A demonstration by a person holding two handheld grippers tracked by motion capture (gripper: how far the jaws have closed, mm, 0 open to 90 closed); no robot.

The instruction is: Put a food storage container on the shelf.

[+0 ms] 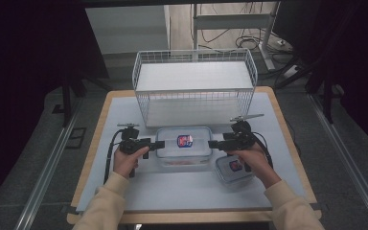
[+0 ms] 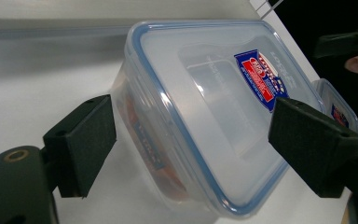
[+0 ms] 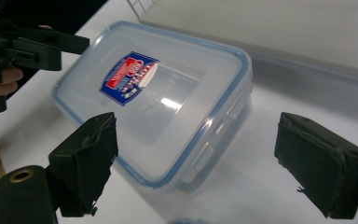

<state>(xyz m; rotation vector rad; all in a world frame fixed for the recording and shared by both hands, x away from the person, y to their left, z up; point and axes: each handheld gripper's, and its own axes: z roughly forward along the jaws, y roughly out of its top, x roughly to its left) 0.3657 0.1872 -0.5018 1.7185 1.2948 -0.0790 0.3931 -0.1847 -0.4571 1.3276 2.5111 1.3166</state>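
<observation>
Both jaws open — left gripper, right gripper flank large container; grasp not yet made, lifting left.

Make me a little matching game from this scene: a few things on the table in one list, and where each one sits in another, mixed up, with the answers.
Things:
1. large lidded container
2. small lidded container
3. white wire basket
4. left tongs

Places:
A. at the far side of the table, behind the containers
B. under the person's right hand, near the front right
C. in the middle, between the two tongs
D. at the left end of the large container, open

Pairs: 1-C, 2-B, 3-A, 4-D
</observation>
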